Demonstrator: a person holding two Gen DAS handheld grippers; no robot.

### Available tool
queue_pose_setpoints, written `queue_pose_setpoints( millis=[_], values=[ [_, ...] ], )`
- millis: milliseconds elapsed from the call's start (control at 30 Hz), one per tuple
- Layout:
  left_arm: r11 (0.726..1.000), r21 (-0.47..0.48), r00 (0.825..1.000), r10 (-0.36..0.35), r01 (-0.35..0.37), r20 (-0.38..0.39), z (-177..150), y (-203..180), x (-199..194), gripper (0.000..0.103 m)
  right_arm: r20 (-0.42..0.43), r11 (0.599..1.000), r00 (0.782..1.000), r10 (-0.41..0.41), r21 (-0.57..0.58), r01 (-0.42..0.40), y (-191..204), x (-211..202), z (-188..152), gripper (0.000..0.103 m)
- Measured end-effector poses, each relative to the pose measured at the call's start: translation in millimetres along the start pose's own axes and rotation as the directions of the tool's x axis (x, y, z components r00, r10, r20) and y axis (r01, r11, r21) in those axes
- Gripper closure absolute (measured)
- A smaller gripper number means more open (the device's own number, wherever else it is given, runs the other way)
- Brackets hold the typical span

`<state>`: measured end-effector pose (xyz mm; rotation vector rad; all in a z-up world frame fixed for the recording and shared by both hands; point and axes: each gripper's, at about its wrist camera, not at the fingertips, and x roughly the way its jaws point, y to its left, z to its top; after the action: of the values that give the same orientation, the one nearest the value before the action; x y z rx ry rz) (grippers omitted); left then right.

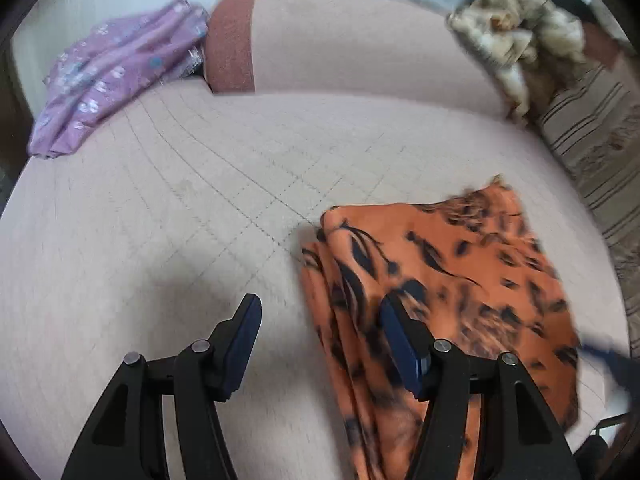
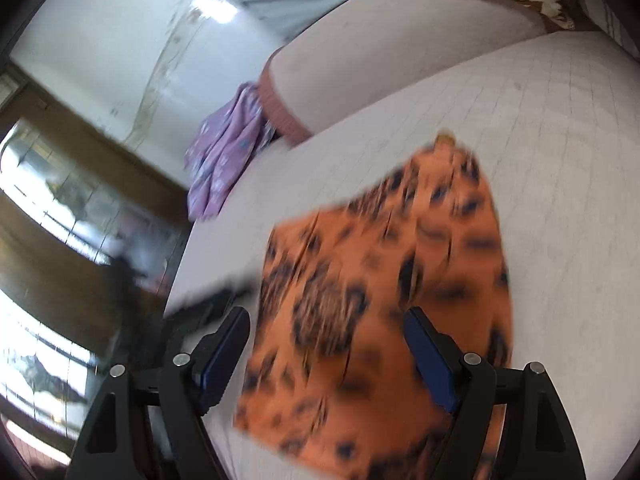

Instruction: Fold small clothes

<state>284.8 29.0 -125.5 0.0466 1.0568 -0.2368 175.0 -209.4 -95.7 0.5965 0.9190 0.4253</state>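
An orange garment with a black leaf print (image 1: pixel 440 280) lies folded and flat on the pale quilted bed (image 1: pixel 180 220). My left gripper (image 1: pixel 320 304) hangs open over its left edge, one finger above the bare bed and the other above the cloth, with nothing pinched. In the right wrist view the same orange garment (image 2: pixel 380 280) is blurred by motion. My right gripper (image 2: pixel 327 314) stands open over its near part, gripping nothing. The other gripper shows as a dark blur at the garment's edge (image 2: pixel 216 300).
A folded purple floral garment (image 1: pixel 116 76) rests at the bed's far left by a pink bolster with a rust-red end (image 1: pixel 320 48). A crumpled cream and brown cloth (image 1: pixel 520 36) and a striped blanket (image 1: pixel 592 140) lie at the far right. The bed's edge drops to a dark floor (image 2: pixel 80 200).
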Motion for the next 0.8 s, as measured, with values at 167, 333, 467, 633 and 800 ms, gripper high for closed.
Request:
queue_pose_setpoints(
  millis=[167,333,467,633,800],
  values=[
    [0.999,-0.023,0.998,0.042,-0.043,-0.036,13,1,16,0.037,-0.088,0.999,0.995,-0.044,-0.001,0.044,-15,6,-55,0.021],
    [1.0,0.003,0.999,0.015,-0.015,0.05,-21,-3,-37,0.037,-0.022,1.0,1.0,-0.001,0.008,0.001,-6,-8,-62,0.021],
    [0.998,0.068,0.999,-0.011,0.009,0.03,-76,-16,-54,0.037,-0.042,0.998,0.999,-0.002,0.061,0.004,-21,-2,-68,0.021],
    [1.0,0.019,1.0,-0.004,0.004,0.009,-115,-17,-65,0.036,-0.008,0.999,1.0,0.007,0.05,-0.007,-10,-23,-69,0.021],
    [0.999,0.034,0.999,0.034,-0.035,0.015,-130,-21,-77,0.031,-0.005,0.994,1.0,-0.016,0.105,0.017,-28,-22,-81,0.021]
  ],
)
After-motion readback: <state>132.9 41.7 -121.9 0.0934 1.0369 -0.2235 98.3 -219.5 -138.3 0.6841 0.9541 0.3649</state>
